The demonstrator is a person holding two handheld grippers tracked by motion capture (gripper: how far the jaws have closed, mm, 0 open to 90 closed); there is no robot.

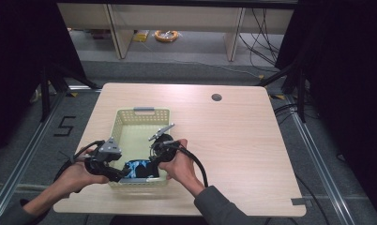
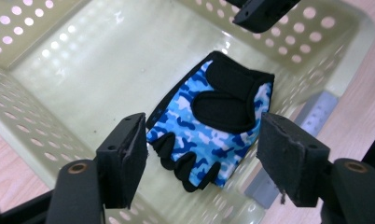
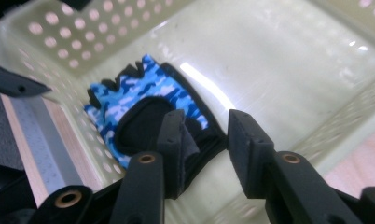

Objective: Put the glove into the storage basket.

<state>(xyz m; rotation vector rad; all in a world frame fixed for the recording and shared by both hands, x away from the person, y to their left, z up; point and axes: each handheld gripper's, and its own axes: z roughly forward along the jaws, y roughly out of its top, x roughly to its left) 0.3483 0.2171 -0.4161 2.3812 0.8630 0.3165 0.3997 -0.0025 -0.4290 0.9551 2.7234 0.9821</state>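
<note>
Currently both grippers sit over the near end of the basket (image 1: 142,111), which stands on the table (image 1: 233,140). Glove (image 2: 211,123), blue camo with black palm patch and wrist strap, lies flat on the basket floor by the near wall. Left gripper (image 2: 202,149): jaws wide apart, straddling the glove's finger end from above, pads clear of it, nothing gripped. Right gripper (image 3: 204,144): jaws parted over the glove's black wrist edge, gap between the pads clear, fabric lying loose under the left pad, not pinched. Hands (image 1: 177,164) hold both grippers steady at the basket rim.
</note>
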